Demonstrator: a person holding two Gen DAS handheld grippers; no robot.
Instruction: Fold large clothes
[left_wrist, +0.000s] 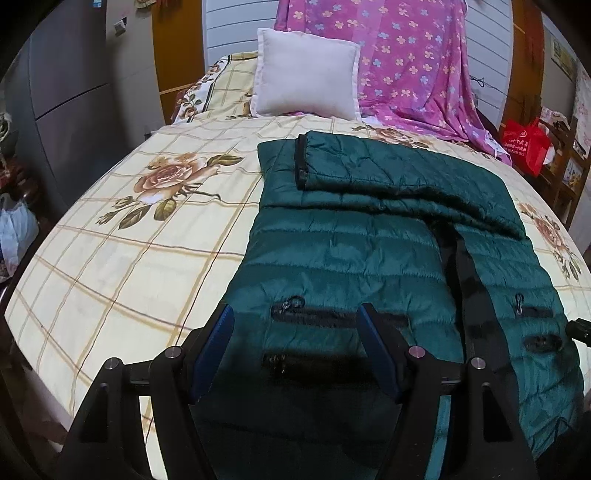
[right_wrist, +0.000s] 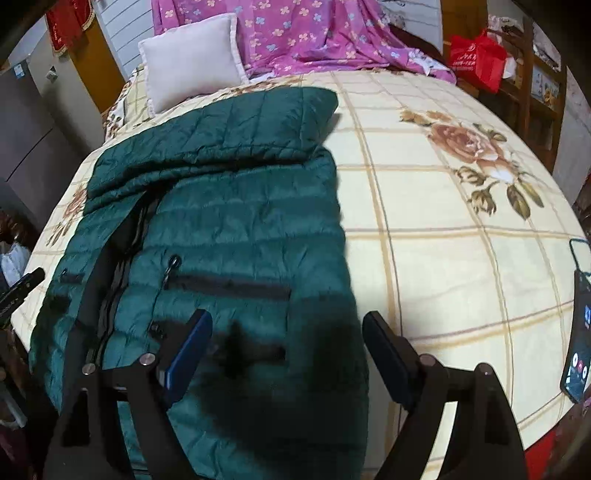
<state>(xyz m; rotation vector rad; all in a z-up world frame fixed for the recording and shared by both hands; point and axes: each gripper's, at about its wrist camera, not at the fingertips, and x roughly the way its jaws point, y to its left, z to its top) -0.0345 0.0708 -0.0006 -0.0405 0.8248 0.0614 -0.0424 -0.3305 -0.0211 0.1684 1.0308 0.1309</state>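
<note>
The left gripper (left_wrist: 295, 347) and the right gripper (right_wrist: 286, 352) have their fingers apart, holding nothing, above the hem of the green down jacket (left_wrist: 369, 251) on the bed (left_wrist: 129, 258). Better grip both hem corners evenly.

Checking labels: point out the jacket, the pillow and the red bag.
jacket (left_wrist: 343, 251): left wrist view, quilted front panel.
pillow (left_wrist: 306, 74): left wrist view, middle of its face.
red bag (right_wrist: 476, 61): right wrist view, its front.
</note>
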